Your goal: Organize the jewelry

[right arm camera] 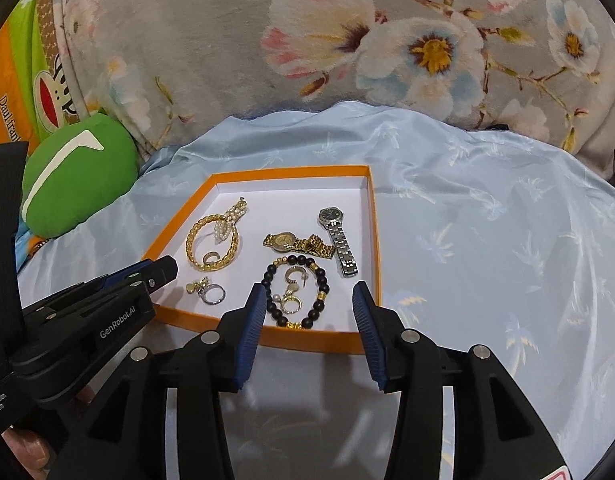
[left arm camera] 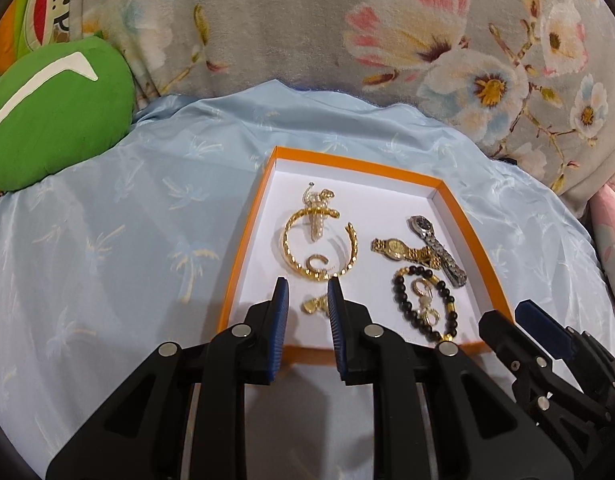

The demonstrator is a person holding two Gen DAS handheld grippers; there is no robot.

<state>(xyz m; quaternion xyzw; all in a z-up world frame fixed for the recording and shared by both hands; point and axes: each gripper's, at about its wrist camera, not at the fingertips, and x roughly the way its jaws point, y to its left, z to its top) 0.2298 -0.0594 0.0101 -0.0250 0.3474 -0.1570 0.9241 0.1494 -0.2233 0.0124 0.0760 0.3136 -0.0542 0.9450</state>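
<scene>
An orange tray [left arm camera: 439, 190] [right arm camera: 287, 170] with a white floor lies on the light blue cloth. In it are a gold bangle [left arm camera: 288, 250] [right arm camera: 191, 240], a pearl brooch [left arm camera: 317, 208], a gold watch [left arm camera: 395, 248] [right arm camera: 285, 240], a silver watch [left arm camera: 435, 240] [right arm camera: 339, 240] and a black bead bracelet [left arm camera: 396, 288] [right arm camera: 267, 276] ringing some earrings. My left gripper [left arm camera: 307, 282] [right arm camera: 163, 270] hovers at the tray's near left corner, narrowly open and empty, above a small gold earring [left arm camera: 313, 304] [right arm camera: 195, 286] and a silver ring [right arm camera: 213, 294]. My right gripper [right arm camera: 309, 286] [left arm camera: 511, 314] stands open before the bracelet, holding nothing.
A green cushion [left arm camera: 55, 112] [right arm camera: 79, 172] lies left of the tray. A grey floral blanket [left arm camera: 307, 20] [right arm camera: 227, 40] rises behind it. The blue cloth [left arm camera: 107, 220] [right arm camera: 487, 240] spreads on both sides. A person's hand [right arm camera: 27, 448] grips the left tool.
</scene>
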